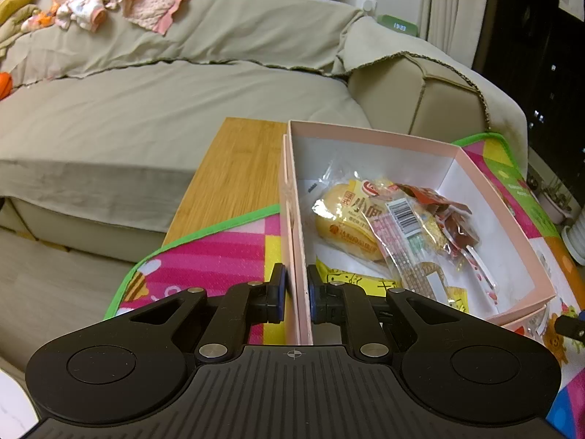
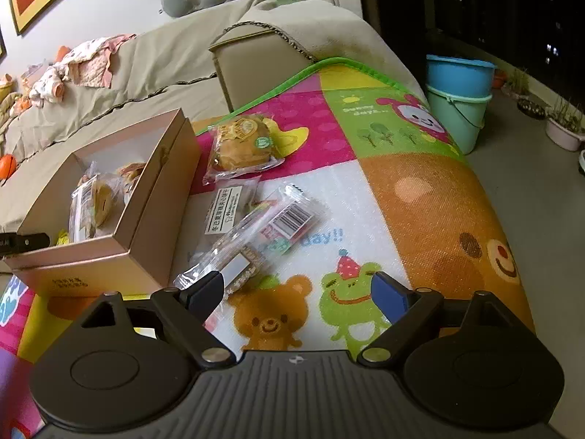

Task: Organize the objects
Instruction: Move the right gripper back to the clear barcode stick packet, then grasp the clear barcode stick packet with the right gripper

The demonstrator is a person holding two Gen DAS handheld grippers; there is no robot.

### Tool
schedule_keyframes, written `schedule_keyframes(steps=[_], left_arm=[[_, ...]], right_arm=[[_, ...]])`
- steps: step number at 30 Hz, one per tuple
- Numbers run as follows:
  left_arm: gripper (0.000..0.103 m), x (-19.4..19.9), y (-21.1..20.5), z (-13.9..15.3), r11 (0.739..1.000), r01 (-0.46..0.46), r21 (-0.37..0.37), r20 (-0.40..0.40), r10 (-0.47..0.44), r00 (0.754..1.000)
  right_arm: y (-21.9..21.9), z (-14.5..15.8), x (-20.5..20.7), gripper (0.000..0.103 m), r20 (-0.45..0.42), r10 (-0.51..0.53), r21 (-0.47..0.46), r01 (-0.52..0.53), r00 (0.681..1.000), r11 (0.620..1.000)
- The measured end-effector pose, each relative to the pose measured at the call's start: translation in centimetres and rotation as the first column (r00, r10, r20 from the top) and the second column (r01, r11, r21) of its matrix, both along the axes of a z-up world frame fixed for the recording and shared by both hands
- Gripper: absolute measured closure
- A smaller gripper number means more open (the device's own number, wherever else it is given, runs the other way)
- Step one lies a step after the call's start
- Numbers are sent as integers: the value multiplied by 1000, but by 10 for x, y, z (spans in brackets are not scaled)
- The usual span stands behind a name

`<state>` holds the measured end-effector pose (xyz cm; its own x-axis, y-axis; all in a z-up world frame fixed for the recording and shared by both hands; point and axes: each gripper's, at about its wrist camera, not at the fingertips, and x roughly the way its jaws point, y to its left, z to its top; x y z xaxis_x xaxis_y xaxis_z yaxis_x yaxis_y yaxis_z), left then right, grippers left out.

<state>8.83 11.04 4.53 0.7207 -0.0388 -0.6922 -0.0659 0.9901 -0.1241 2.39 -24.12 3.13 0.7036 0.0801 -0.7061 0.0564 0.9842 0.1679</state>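
Note:
A pink cardboard box [image 1: 471, 168] stands on a colourful play mat [image 1: 219, 248]. Inside lie a wrapped yellow bun [image 1: 343, 226], a clear barcoded packet [image 1: 402, 234] and a red snack packet [image 1: 449, 216]. My left gripper [image 1: 296, 285] is shut on the box's near left wall, one pad on each side. In the right wrist view the box [image 2: 153, 197] sits at the left. On the mat [image 2: 420, 201] beside it lie a wrapped bun [image 2: 243, 144], a labelled packet [image 2: 226, 208] and a long clear barcoded packet [image 2: 256, 241]. My right gripper [image 2: 296, 292] is open just short of the long packet, holding nothing.
A beige covered sofa [image 1: 146, 109] with baby clothes [image 1: 109, 3] runs behind the box. A wooden tabletop [image 1: 234, 175] shows under the mat. Two stacked buckets [image 2: 457, 102] and plant pots [image 2: 563, 128] stand on the floor at the right, past the mat's edge.

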Motion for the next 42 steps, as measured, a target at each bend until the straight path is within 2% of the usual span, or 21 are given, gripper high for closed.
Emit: schedule_keyframes(steps=[7,15,16,18,20,23,25,28,33,38,42], left_arm=[[89,-1,0,0,1000,0,2,0,0,1000],[89,-1,0,-1,1000,1,1,0,-1,1000],[90,-1,0,-1,1000,1,1,-1,-1,1000],[90,-1,0,-1,1000,1,1,0,-1,1000],[90,-1,0,-1,1000,0,2,0,0,1000],[89,-1,1,-1,1000,3,-2,0,-3,1000],[89,-2,2,-2,1000,3,-4,0,-3,1000],[89,-2,2,-2,1000,2,-1,0,-2,1000],[89,-2,1,-2,1000,-1,-2,-1,1,1000],[89,-2,1,-1,1000,1,0,-2,-1,1000],[89,-2,1,-1,1000,3,0,-4,-3,1000]], right_arm=[[25,0,-4,13,26,76,-86,-73,997,994],[35,1,9,12,55,68,-59,-64,996,996],[35,0,12,13,56,64,-54,-61,996,997],[33,-1,17,27,50,68,-25,-67,996,997],[33,-3,20,29,41,76,3,-77,996,997],[38,-5,21,36,26,87,-26,-86,996,996],[36,-5,18,37,18,89,-67,-88,996,994],[23,-5,11,37,12,37,-124,-36,999,992],[-2,-1,-3,37,2,-21,-123,21,1000,992],[-8,-3,-1,35,-3,-23,-59,23,1000,998],[3,-8,12,35,20,5,-102,-3,1000,995]])
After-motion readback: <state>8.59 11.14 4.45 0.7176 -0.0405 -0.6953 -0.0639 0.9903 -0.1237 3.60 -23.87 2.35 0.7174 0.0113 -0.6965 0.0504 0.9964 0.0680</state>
